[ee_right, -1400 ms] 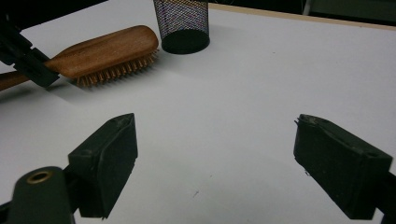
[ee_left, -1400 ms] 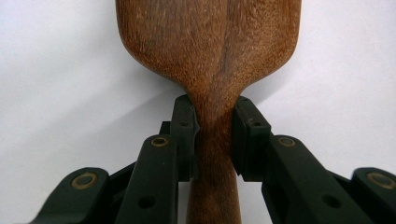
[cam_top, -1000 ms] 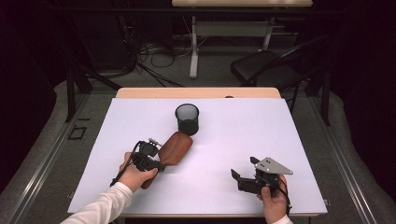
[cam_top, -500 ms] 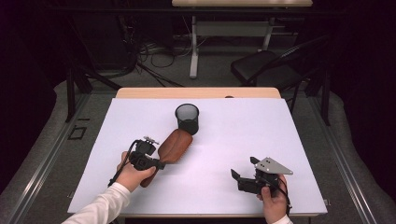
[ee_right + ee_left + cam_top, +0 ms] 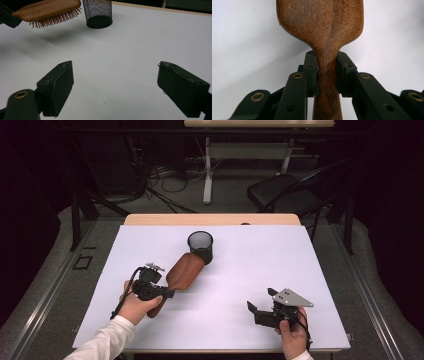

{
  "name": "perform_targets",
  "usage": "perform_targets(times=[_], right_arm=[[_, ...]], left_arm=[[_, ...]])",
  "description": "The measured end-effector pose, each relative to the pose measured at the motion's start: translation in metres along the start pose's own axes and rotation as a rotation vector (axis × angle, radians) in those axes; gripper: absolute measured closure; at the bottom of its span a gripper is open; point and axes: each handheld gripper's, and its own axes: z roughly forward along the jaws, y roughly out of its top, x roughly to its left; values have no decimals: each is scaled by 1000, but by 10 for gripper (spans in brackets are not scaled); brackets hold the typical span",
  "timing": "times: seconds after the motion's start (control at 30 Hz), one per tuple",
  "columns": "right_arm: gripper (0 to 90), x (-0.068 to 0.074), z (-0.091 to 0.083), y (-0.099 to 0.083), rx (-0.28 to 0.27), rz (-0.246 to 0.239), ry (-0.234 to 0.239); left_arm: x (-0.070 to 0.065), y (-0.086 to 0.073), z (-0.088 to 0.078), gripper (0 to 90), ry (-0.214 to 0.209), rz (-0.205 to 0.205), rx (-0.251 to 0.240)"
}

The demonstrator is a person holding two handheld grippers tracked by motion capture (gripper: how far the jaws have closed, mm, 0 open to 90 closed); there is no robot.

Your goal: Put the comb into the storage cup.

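A wooden hairbrush (image 5: 185, 269) points its head at a black mesh cup (image 5: 200, 245) on the white table (image 5: 300, 270). My left gripper (image 5: 165, 295) is shut on the brush's handle. In the left gripper view both pads press the narrow neck of the hairbrush (image 5: 322, 25), with the gripper (image 5: 326, 71) around it. The right gripper view shows the hairbrush (image 5: 47, 10) hanging above the table, bristles down, beside the mesh cup (image 5: 97, 12). My right gripper (image 5: 257, 312) rests near the front right edge, its jaws open and nothing between them (image 5: 115, 85).
A wooden strip (image 5: 210, 219) runs along the table's far edge. Beyond it stand a black chair (image 5: 280, 192), a desk leg (image 5: 207, 170) and loose cables (image 5: 165, 175) on the floor.
The brush's head has edged slightly towards the mesh cup with my left hand. The right gripper has kept still.
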Motion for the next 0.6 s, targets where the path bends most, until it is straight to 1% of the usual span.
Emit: perform_targets(times=[0.23, 0.3, 0.6], right_arm=[[133, 0, 1, 0, -7, -2, -3], [133, 0, 1, 0, -6, -1, -2], [133, 0, 1, 0, -4, -1, -2]], left_arm=[[1, 2, -12, 728, -2, 6, -30], [0, 2, -14, 728, -2, 2, -42], [-1, 4, -24, 728, -5, 7, -76]])
